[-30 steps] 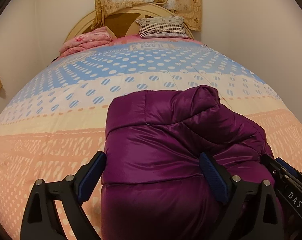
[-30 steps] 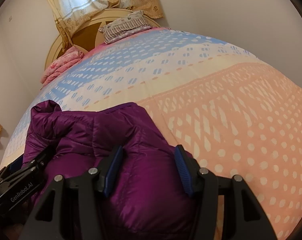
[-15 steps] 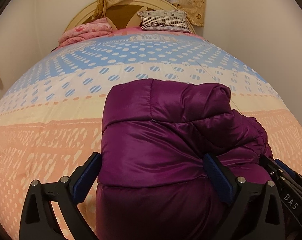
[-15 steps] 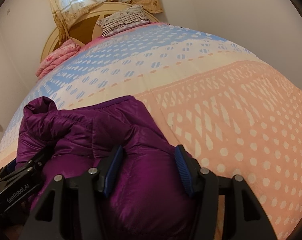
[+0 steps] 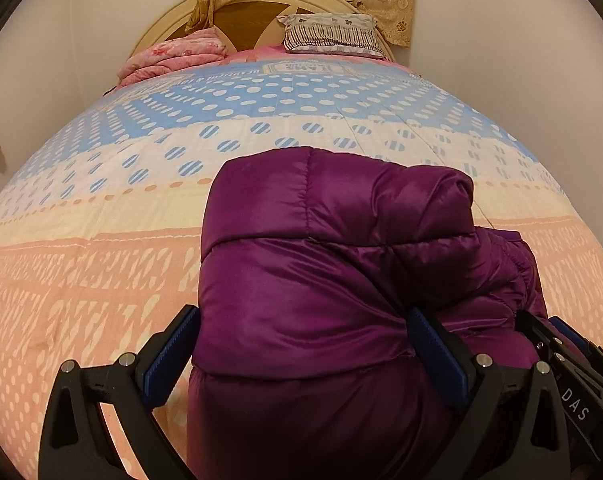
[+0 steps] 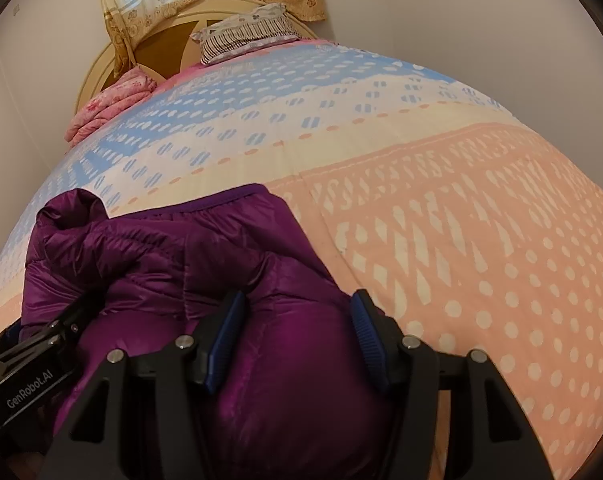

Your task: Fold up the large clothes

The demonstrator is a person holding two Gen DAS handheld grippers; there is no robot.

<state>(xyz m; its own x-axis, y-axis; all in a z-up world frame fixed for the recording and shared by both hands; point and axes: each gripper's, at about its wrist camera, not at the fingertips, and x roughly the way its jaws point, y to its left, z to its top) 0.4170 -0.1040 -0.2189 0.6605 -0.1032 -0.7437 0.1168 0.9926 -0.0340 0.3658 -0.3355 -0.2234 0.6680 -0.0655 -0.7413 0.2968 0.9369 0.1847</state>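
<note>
Left wrist view: the purple puffer jacket [image 5: 341, 280] fills the lower centre, folded on the bedspread [image 5: 81, 280]. The left gripper [image 5: 301, 344] has just been opening; its jaws are wide, with the jacket between them and the left pad clear.

Right wrist view: the right gripper [image 6: 297, 336] stands about half open around a puffy fold at the lower centre; whether it pinches I cannot tell. The jacket [image 6: 221, 264] looks light, soft, slippery and springy; I would grip at a stitched seam.

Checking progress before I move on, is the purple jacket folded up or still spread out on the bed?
Folded. The jacket sits as a compact, puffy bundle with layers doubled over on the bed; no sleeve lies spread out.
</note>
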